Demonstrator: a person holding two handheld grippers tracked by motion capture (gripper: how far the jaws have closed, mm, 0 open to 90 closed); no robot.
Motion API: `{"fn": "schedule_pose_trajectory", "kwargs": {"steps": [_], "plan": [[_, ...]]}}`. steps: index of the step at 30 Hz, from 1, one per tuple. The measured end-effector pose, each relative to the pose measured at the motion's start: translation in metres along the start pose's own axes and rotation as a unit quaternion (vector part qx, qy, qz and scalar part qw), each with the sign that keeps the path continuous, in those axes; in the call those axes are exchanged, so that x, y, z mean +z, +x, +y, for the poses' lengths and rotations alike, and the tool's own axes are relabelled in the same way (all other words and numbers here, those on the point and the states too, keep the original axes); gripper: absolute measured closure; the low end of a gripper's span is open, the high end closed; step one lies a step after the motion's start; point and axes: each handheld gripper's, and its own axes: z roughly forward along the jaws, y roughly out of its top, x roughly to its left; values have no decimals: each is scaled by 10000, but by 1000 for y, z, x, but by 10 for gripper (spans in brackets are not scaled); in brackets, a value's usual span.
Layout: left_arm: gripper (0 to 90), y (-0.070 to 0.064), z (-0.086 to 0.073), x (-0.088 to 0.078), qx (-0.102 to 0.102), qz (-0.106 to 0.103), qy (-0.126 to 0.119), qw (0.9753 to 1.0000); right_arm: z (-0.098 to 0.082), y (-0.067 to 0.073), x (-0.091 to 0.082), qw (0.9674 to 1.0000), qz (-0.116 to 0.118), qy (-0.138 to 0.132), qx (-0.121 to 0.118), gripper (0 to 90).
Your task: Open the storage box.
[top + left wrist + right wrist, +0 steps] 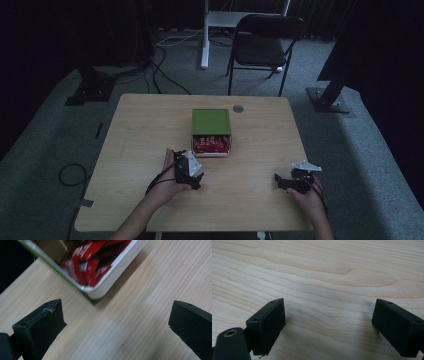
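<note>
A box with a green lid (211, 121) lies at the middle of the wooden table (150, 125). Its white tray (212, 154) is slid out toward me and holds red packets (211, 144). My left gripper (194, 174) is just in front of the tray's near left corner, open and empty. In the left gripper view the left gripper (117, 315) has its jaws spread wide over bare wood, with the white tray (117, 267) and red packets (87, 262) just beyond. My right gripper (281, 182) rests near the table's front right; the right gripper (329, 312) is open over bare wood.
A grey round plug (238, 108) is set in the table behind the box. Beyond the table stand a black folding chair (265, 42) and a white desk leg (204, 35). Cables (70, 175) lie on the carpet at the left.
</note>
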Motion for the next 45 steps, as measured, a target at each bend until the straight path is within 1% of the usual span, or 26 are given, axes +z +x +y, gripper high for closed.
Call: {"fn": "schedule_pose_trajectory", "kwargs": {"steps": [4, 6, 8, 10, 11, 15, 17, 21, 25, 27, 28, 30, 31, 32, 33, 34, 35, 37, 38, 40, 41, 43, 44, 45], "plan": [[7, -3, 7, 2, 190, 33, -143, 9997, 0, 0, 0, 10000, 0, 0, -1, 108], [7, -4, 9, 3, 226, 60, -275, 9993, 0, 0, 0, 10000, 1, -1, -2, 108], [7, -5, 11, 3, 295, 78, -339, 9990, 0, 0, 0, 10000, 1, 0, -1, 108], [7, -7, 12, 4, 437, 123, -328, 9984, 0, 0, 0, 10000, 1, 0, 0, 109], [7, -9, 13, 5, 564, 145, -319, 9978, 0, 0, 0, 10000, 1, 1, 1, 108], [7, -14, 15, 8, 798, 175, -336, 9961, 0, 0, 0, 10000, 1, -2, -3, 108], [84, -16, 16, 10, 1062, 217, -234, 9938, 0, 0, 0, 10000, 0, -1, -1, 108], [84, -21, 18, 14, 1300, 300, -223, 9908, 0, 0, 0, 10000, 1, -2, -4, 109], [84, -24, 20, 17, 1432, 262, -222, 9891, 0, 0, 0, 10000, 0, 0, 0, 109], [92, -25, 21, 18, 1456, 249, -275, 9887, 0, 0, 0, 10000, 0, 0, -2, 109], [139, -25, 21, 18, 1464, 258, -280, 9885, 0, 0, 0, 10000, 0, 0, 0, 109], [154, -25, 22, 20, 1493, 232, -349, 9879, 0, 0, 0, 10000, 0, -1, 1, 110], [157, -25, 22, 21, 1514, 231, -318, 9877, 0, 0, 0, 10000, -2, -3, 1, 110], [180, -25, 23, 22, 1579, 234, -309, 9867, 0, 0, 0, 10000, -1, -3, 1, 111], [207, -26, 23, 24, 1594, 265, -316, 9864, 0, 0, 0, 10000, -1, -3, 3, 111], [210, -26, 23, 25, 1609, 278, -307, 9861, 0, 0, 0, 10000, -2, -3, 2, 111], [232, -26, 23, 26, 1659, 276, -247, 9854, 0, 0, 0, 10000, -1, -3, 1, 110], [238, -26, 23, 29, 1734, 264, -241, 9842, 0, 0, 0, 10000, -2, -3, 2, 110], [239, -26, 23, 31, 1799, 257, -215, 9831, 0, 0, 0, 10000, -2, -3, 3, 110], [238, -26, 23, 32, 1824, 249, -190, 9827, 0, 0, 0, 10000, -2, -3, 1, 110], [238, -26, 23, 34, 1932, 256, -161, 9807, 0, 0, 0, 10000, -3, -2, 3, 110], [239, -27, 25, 35, 1959, 251, -144, 9802, 0, 0, 0, 10000, -2, -2, 1, 110], [239, -27, 25, 35, 2009, 257, -124, 9792, 0, 0, 0, 10000, -2, -3, -1, 110], [240, -27, 25, 35, 2134, 280, -84, 9765, 0, 0, 0, 10000, -3, -2, 0, 111]]}}
